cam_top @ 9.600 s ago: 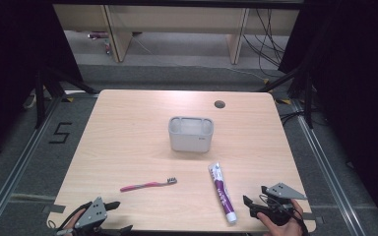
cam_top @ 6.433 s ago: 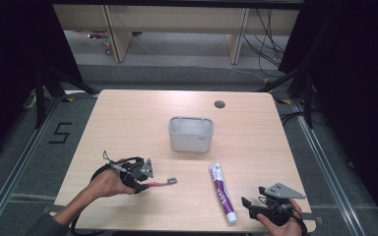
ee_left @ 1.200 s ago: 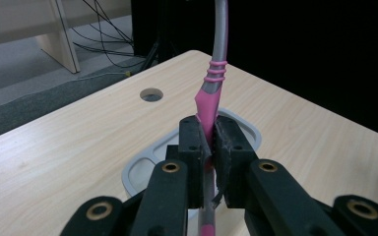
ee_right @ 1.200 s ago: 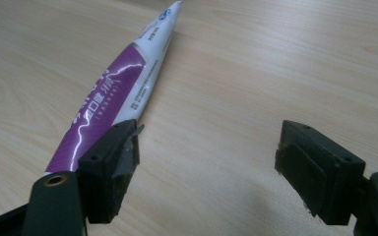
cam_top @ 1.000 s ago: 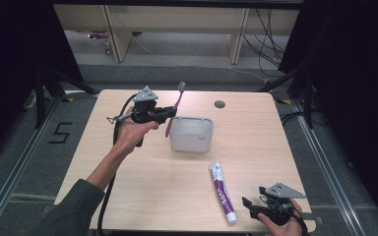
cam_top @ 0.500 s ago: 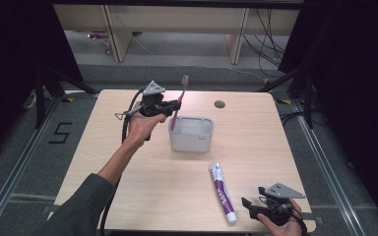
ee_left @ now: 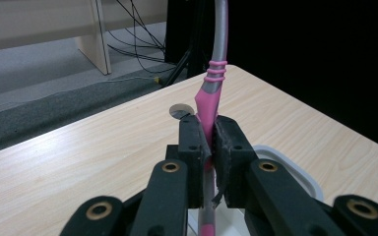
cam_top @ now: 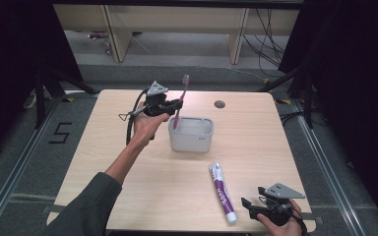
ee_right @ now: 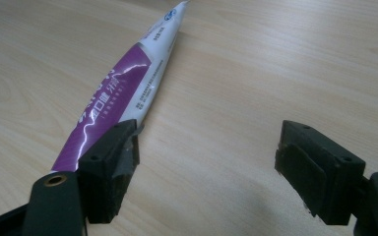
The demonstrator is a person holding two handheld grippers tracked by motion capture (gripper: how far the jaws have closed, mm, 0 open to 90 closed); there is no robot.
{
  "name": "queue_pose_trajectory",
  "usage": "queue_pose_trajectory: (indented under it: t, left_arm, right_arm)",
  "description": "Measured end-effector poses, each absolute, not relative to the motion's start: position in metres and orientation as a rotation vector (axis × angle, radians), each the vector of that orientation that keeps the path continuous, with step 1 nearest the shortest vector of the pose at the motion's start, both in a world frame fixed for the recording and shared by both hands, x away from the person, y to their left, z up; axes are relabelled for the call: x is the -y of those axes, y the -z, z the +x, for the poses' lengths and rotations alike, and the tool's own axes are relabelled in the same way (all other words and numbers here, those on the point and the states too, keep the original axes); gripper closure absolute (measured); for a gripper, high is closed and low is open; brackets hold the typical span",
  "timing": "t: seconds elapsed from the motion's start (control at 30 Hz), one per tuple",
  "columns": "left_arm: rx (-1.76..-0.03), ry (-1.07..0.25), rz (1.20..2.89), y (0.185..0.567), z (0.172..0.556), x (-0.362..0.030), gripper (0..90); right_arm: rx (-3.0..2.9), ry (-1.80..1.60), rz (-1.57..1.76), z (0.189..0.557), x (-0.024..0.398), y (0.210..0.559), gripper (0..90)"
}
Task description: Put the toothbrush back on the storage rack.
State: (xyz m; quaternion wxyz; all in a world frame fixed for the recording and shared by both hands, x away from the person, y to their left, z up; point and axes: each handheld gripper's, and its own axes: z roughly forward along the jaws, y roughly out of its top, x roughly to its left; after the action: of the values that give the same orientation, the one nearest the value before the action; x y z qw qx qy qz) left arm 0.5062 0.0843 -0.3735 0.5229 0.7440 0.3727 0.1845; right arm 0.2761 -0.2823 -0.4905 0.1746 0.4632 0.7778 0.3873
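Purple toothpaste tube (ee_right: 115, 93), Chinese lettering

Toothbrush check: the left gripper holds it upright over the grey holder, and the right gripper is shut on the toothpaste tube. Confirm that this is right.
Not quite. The right gripper is open, its jaws wide apart, with the toothpaste tube lying on the table beside one jaw, as the right gripper view shows. The rest holds: the left gripper holds the toothbrush upright over the grey holder.

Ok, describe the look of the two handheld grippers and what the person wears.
Both the left gripper and the right gripper are black, with brass-coloured pivot pins, a grey three-cornered plate on top and a trailing black cable. The left arm's sleeve is dark grey-green.
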Motion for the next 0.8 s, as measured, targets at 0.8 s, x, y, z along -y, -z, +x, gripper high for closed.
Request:
queue_pose_trajectory:
  t: [0.8]
  left_arm:
    - [-0.936,-0.462,1.804,0.397,0.511,-0.085,81.8]
  right_arm:
    - [-2.196,-1.115,1.302,0.276,0.282,0.492,24.8]
